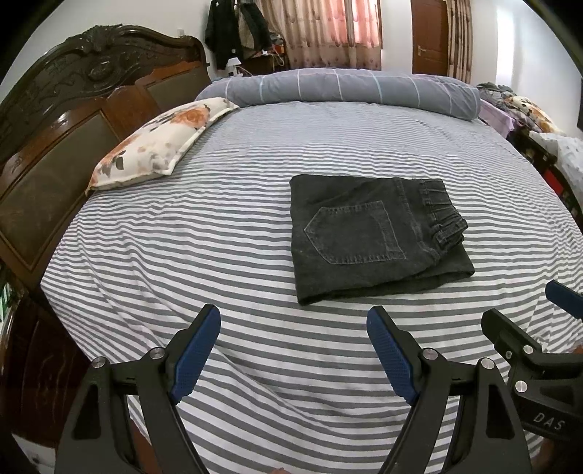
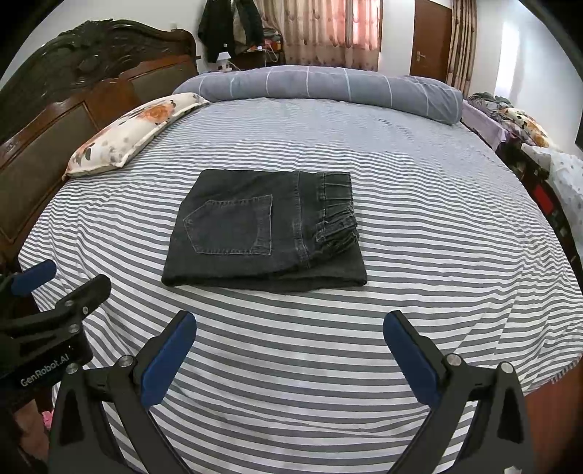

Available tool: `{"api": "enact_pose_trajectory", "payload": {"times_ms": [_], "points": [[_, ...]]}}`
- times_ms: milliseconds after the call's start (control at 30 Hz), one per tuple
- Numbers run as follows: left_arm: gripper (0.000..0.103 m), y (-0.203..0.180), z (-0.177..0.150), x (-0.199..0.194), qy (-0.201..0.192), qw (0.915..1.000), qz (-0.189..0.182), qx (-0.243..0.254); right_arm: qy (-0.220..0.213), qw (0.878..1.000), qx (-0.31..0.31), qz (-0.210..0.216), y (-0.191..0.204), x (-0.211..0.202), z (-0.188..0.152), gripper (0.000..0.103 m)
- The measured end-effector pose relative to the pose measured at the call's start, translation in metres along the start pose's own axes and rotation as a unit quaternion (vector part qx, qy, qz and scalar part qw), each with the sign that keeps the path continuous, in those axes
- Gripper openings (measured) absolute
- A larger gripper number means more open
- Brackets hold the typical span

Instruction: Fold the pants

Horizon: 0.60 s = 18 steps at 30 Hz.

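Folded black pants (image 1: 375, 233) flat on striped bed (image 1: 182, 255), left tool (image 1: 293, 321) and right tool (image 2: 289, 326) both agape, empty

Home bedroom: striped bed (image 1: 255, 175), carved wooden headboard (image 1: 73, 109), floral pillow (image 1: 156, 146), curtains (image 1: 328, 32), wooden door (image 1: 430, 36).

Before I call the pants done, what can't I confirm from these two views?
- Pants legs and hems: folded under the top layer in both views, so layer alignment is hidden.
- Far edge of the pants: foreshortened, so its neatness is unclear.
- Right gripper in the left view: cut off by the right edge.
- Left gripper in the right view: cut off by the left edge.
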<state>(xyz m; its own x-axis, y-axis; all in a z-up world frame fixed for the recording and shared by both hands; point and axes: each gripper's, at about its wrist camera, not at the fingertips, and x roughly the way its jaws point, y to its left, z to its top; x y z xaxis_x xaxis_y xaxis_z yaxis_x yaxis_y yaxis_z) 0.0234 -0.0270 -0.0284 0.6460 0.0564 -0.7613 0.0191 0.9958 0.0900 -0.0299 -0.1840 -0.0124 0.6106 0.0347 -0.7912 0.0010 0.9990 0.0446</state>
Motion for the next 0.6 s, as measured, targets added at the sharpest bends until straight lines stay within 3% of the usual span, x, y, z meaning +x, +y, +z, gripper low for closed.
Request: {"api": "enact_pose_trajectory", "payload": {"times_ms": [600], "points": [[0.083,-0.0065,-0.0017,0.0012,-0.003,1.0,-0.004,0.006,0.013,1.0,0.013,0.006,-0.0036,0.0065,-0.0037,0.101]]}}
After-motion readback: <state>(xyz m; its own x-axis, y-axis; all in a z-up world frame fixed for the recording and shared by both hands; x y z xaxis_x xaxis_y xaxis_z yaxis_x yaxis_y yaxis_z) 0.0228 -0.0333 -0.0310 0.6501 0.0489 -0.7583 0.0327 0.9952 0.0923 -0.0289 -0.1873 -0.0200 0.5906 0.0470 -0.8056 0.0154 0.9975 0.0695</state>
